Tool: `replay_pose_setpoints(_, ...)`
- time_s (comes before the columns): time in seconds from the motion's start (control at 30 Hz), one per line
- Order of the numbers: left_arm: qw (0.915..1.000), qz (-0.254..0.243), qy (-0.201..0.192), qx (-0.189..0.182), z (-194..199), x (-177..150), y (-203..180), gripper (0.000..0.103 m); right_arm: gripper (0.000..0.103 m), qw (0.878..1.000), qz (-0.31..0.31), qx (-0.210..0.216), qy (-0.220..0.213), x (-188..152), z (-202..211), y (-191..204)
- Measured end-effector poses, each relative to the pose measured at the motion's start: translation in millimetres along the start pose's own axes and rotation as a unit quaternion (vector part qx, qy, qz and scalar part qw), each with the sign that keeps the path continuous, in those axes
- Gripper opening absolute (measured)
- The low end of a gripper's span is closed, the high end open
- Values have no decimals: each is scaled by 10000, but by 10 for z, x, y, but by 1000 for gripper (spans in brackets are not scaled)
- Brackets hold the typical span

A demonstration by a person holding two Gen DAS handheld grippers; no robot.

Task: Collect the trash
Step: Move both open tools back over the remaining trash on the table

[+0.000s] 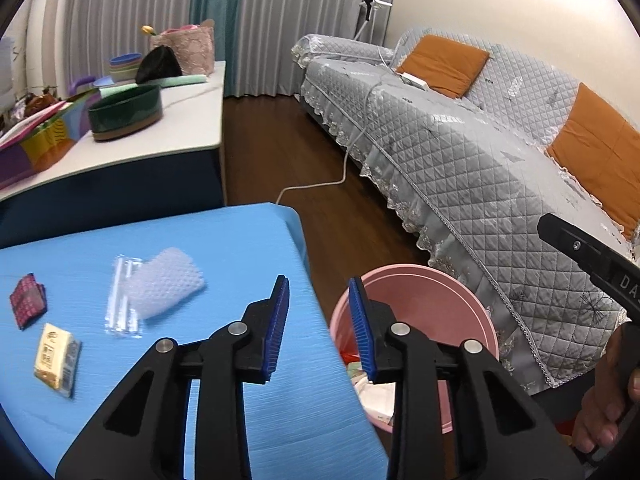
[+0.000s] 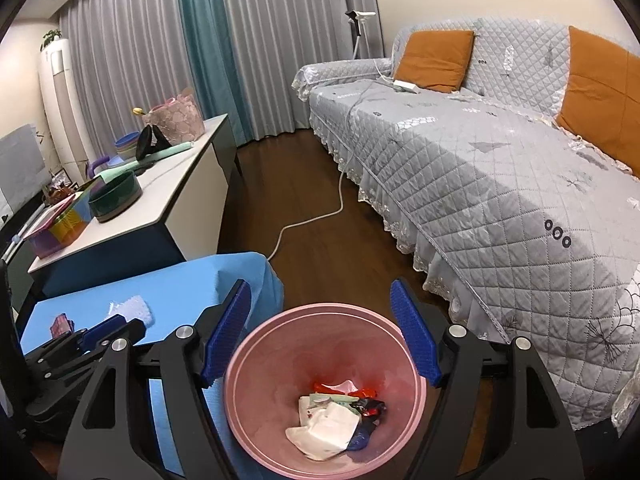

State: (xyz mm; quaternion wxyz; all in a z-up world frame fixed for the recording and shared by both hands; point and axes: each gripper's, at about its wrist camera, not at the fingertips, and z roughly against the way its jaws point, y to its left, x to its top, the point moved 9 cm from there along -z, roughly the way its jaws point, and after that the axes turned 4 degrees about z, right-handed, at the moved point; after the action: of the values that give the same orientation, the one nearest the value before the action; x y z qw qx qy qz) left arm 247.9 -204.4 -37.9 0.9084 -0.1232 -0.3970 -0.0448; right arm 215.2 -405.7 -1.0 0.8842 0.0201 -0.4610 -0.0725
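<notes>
Hovering empty, the left gripper point(image 1: 318, 320) has its jaws parted over the blue table's point(image 1: 240, 248) edge; the right gripper point(image 2: 322, 336) gapes wide above the pink bin point(image 2: 240, 400). Remaining trash lies at ten o'clock from the left gripper: foam netting point(image 1: 166, 280), soft and weightless, crushes anywhere; the clear wrapper point(image 1: 120, 300) looks slippery, best pinched at an edge; the snack packet point(image 1: 56, 356) and red wrapper point(image 1: 27, 300) seem light.
</notes>
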Motion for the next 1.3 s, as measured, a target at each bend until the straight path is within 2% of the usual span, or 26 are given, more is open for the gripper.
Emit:
replay_pose_setpoints(0.17, 9998, 52, -140, 93, 197, 69, 208, 24, 69, 9999, 73, 67, -106, 41, 58, 140)
replay_pose_setpoints(0.47, 9982, 204, -423, 362, 585, 205, 719, 22, 62, 9995, 180, 191, -175, 67, 89, 429)
replay_pose_setpoints(0.77, 9933, 502, -688, 775, 1005, 322, 1539, 22, 44, 9983, 214, 491, -231, 76, 91, 830)
replay_pose_setpoints(0.93, 9891, 692, -792, 1028, 1193, 373, 2064, 20, 35, 9971, 211, 713, -142, 47, 40, 1101)
replay_pose_setpoints(1.0, 9872, 761, -832, 1129, 1269, 390, 2269, 15, 32, 9965, 247, 790, -135, 37, 21, 1226)
replay_pose_setpoints(1.3, 9757, 1235, -903, 1568, 1434, 430, 3160, 15, 30, 9928, 457, 1109, 8, -48, -159, 1784)
